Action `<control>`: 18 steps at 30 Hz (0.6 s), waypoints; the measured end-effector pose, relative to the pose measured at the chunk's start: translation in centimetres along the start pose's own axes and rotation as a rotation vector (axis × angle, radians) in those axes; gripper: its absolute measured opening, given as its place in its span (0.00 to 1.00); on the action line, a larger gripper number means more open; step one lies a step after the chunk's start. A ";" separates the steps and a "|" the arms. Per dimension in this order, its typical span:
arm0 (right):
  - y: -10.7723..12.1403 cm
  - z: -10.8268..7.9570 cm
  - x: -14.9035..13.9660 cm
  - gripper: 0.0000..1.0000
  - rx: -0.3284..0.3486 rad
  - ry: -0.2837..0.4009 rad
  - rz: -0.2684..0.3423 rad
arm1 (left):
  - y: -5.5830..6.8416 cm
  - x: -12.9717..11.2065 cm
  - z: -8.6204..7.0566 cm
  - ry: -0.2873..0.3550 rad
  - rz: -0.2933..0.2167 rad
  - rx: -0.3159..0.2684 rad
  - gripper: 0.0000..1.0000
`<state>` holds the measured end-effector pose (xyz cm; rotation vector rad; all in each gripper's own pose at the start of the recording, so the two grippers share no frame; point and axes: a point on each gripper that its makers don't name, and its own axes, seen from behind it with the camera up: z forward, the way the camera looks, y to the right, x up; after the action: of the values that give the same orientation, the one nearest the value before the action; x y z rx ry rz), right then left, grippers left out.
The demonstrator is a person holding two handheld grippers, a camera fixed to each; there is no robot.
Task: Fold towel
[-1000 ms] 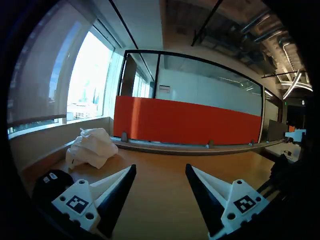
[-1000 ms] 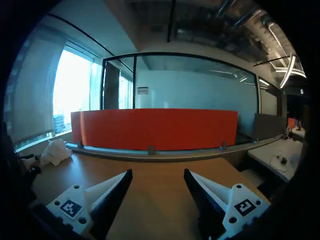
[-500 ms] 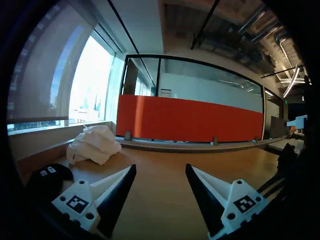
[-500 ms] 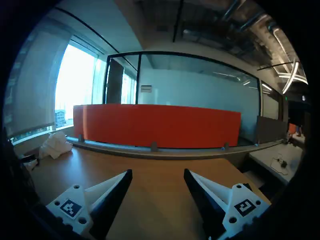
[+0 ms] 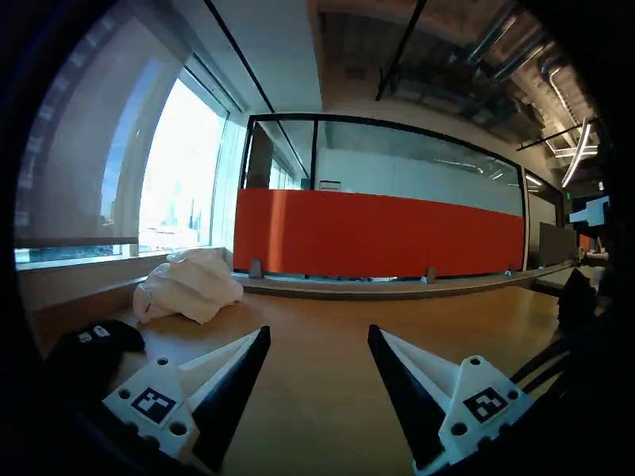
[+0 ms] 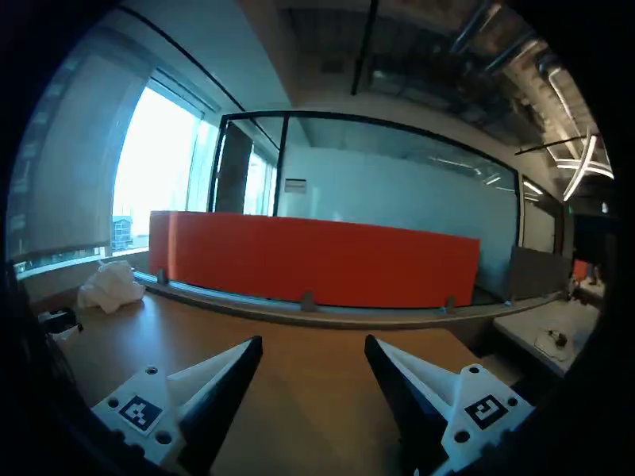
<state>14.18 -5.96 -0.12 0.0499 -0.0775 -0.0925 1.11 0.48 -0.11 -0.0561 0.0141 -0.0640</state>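
Note:
A crumpled white towel (image 5: 189, 285) lies in a heap on the wooden table (image 5: 333, 349), at the far left near the window. The right gripper view has the same towel (image 6: 113, 285) small at its left edge. My left gripper (image 5: 317, 345) hovers low over the tabletop, open, nothing between its fingers, with the towel ahead and to its left. My right gripper (image 6: 312, 353) is open too and holds nothing, farther from the towel. Both point along the table toward the orange divider.
An orange divider (image 5: 381, 234) runs along the table's far edge, glass walls behind it. A black device (image 5: 95, 343) lies on the table left of my left gripper. A bright window (image 5: 175, 182) is on the left. Another desk (image 6: 556, 337) stands to the right.
Both gripper views have dropped lower and leveled out, so the table looks flatter and the towel sits nearer the horizon. Both grippers have stayed open.

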 end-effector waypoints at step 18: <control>0.3 0.0 -0.6 1.00 0.011 0.007 0.001 | 0.4 -1.1 0.0 -0.015 0.059 0.015 0.91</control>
<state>13.66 -5.57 -0.11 0.0609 -0.0711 -0.0913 0.07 0.99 -0.16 -0.0411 0.0006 -0.0045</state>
